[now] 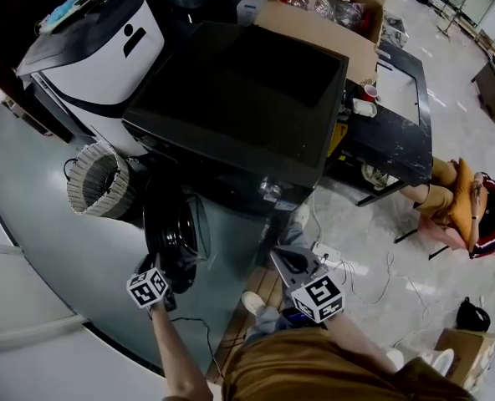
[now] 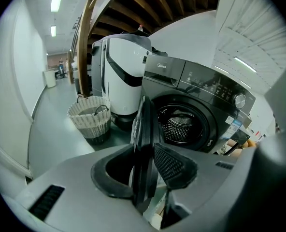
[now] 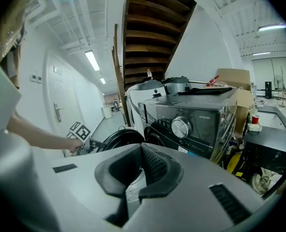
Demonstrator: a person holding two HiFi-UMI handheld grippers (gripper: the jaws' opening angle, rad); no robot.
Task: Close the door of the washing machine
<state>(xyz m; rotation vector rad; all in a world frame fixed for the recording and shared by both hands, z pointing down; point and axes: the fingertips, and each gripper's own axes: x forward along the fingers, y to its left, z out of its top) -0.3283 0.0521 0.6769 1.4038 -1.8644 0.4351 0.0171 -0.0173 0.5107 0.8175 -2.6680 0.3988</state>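
Plainly, the left claw (image 2: 144,151) is grasping the round door (image 2: 144,117) by its rim: the dark edge fills the gap between one smooth curved pad and one mesh-textured pad. Its hand (image 1: 158,302) reaches out on a bare, nearly straight forearm (image 1: 179,353), with the claw tilted downward. The door is glossy black and stands swung open, edge-on to the left claw, at about 7 o'clock from the washing machine (image 1: 239,98) in the head view. That washing machine is a dark, boxy unit with a flat top, and its perforated metal drum (image 2: 179,127) shows through the round opening. The right claw (image 3: 140,151) is clenched with its tips meeting and nothing between them. It is held close to level, at 4 o'clock from the door. A woven basket (image 1: 97,182) sits at 10 o'clock from the door, beside a rounded white-and-black appliance (image 1: 97,53) on the smooth grey floor (image 1: 80,257).
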